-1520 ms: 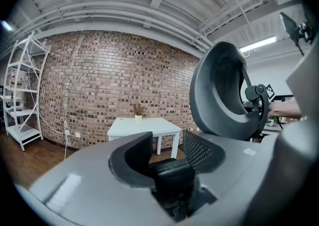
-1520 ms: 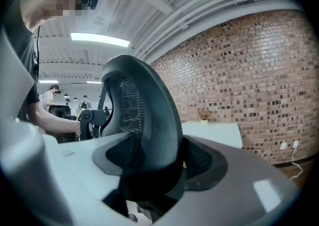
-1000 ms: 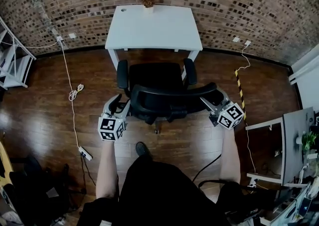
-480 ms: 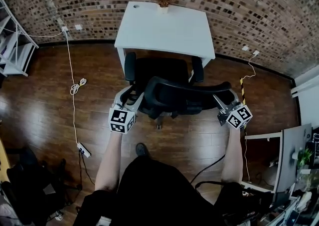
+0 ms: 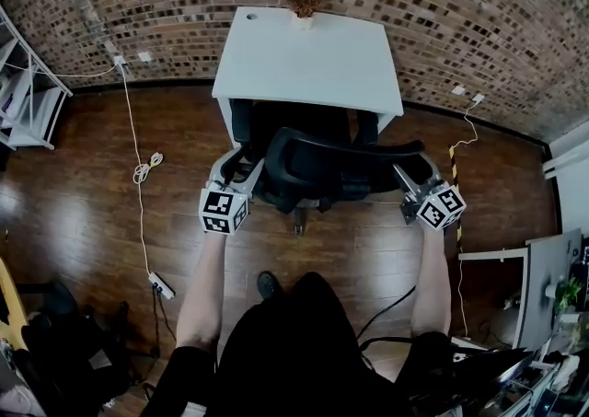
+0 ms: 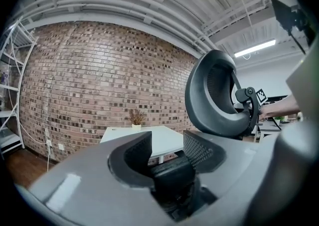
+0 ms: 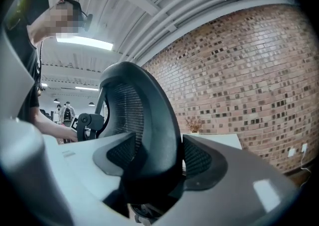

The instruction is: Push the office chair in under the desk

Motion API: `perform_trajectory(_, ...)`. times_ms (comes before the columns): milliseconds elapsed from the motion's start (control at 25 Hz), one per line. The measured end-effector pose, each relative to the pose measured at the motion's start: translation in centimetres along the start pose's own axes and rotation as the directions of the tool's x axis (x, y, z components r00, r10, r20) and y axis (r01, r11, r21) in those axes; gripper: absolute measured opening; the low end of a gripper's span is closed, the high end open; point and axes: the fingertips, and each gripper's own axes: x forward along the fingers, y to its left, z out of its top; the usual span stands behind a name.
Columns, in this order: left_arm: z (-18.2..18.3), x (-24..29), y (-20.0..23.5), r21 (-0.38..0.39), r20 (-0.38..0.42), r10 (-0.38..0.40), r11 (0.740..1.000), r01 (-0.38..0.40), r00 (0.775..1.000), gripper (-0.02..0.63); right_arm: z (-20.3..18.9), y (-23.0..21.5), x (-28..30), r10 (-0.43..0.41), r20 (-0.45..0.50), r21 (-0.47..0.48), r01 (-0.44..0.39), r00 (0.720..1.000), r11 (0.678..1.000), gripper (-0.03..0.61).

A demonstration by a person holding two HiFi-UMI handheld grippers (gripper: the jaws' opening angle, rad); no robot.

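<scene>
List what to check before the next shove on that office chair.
1. Right gripper hold: ok. Its jaws are clamped on the edge of the backrest.
2. Left gripper hold: ok. Its jaws appear closed on a dark part of the office chair.
3. Line-up: ok. The seat points into the opening under the desk.
4. Armrests clearing the desktop: cannot tell from above.
5. Floor cable: ok. It lies off to the chair's left, away from the base.
6. Chair fully in: not ok. The backrest stands out in front of the desk.
</scene>
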Motion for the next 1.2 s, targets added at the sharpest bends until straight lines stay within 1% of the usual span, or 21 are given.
perform_trajectory(120,-0.3,1.7,0.9,-0.005,0.011,0.009,1.000,-0.009,1.000,0.287,0.0,-1.5,1.2,0.033,-0.026,0.024,-0.032,0.999,0.999,0.274)
perform_trajectory(280,-0.8,4.0,3.4,-0.004,0.037,0.036,0.999,-0.036,0.999,0.291,-0.3,-2.8,3.8,0.067,-0.039,0.046,-0.065,0.997,0.997,0.270)
perform_trajectory(400,-2.1,5.4,4.6,-0.025,0.036,0.054,0.998,-0.053,0.998,0.298,-0.9,-3.8,4.9,0.091,-0.070,0.059,-0.087,0.993,0.994,0.268)
perform_trajectory(480,-2.2,6.8,5.4,-0.033,0.037,0.060,0.998,-0.058,0.998,0.299,-0.7,-4.8,5.8,0.101,-0.085,0.072,-0.095,0.991,0.993,0.268)
perform_trajectory(640,-2.8,9.0,7.9,-0.040,0.030,0.067,0.997,-0.066,0.997,0.305,-1.0,-6.0,7.9,0.113,-0.080,0.091,-0.106,0.990,0.990,0.268)
perform_trajectory(960,-3.4,13.0,10.6,-0.053,0.011,0.076,0.996,-0.075,0.997,0.311,-1.7,-8.9,11.2,0.116,-0.079,0.091,-0.109,0.990,0.990,0.268)
perform_trajectory(1080,-3.1,14.3,11.4,-0.047,0.021,0.065,0.997,-0.064,0.998,0.311,-1.5,-10.0,12.2,0.114,-0.079,0.088,-0.107,0.990,0.990,0.268)
perform_trajectory(1200,-3.6,15.6,12.2,-0.035,0.035,0.051,0.998,-0.050,0.998,0.311,-2.1,-11.2,13.4,0.092,-0.071,0.088,-0.086,0.993,0.992,0.265)
